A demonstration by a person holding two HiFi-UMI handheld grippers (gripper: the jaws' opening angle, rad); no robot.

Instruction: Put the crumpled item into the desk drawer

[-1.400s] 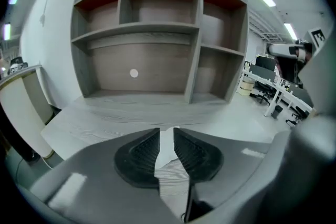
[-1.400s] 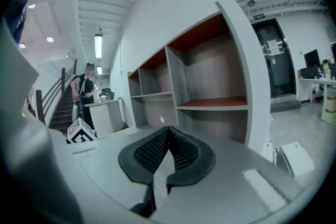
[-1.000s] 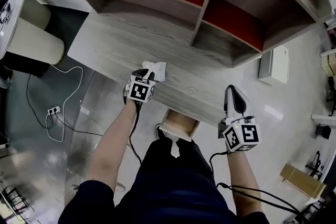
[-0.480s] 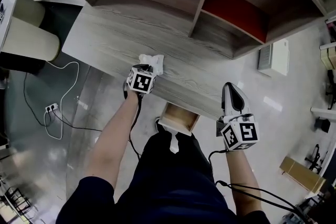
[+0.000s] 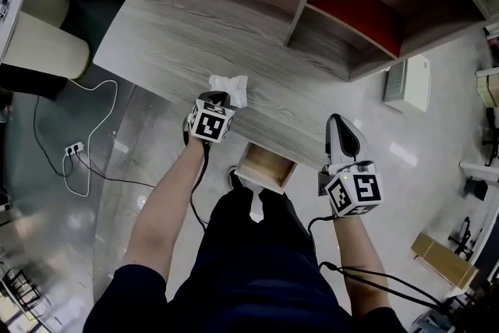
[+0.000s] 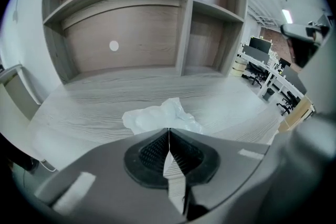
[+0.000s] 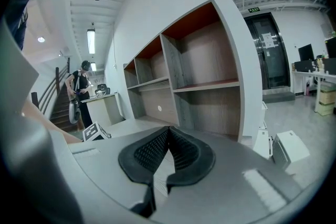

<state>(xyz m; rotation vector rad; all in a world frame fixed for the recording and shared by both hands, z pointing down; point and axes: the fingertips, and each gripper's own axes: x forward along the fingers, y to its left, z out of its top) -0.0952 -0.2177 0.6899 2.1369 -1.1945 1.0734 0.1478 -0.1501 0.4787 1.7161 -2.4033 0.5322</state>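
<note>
A crumpled white item lies on the grey wood desk, near its front edge. My left gripper is shut right behind it, tips almost at the item, nothing between the jaws. In the left gripper view the crumpled item sits just past the closed left gripper. Below the desk's front edge an open wooden drawer shows between my arms. My right gripper is shut and empty at the desk's right end; in the right gripper view its tips meet.
A shelf unit with red-backed bays rises behind the desk. Cables and a power strip lie on the floor at left. A white box and a cardboard box stand at right. A person stands far off.
The head view has shifted a little. Both grippers keep nearly the same places relative to the desk, and the crumpled item has not moved.
</note>
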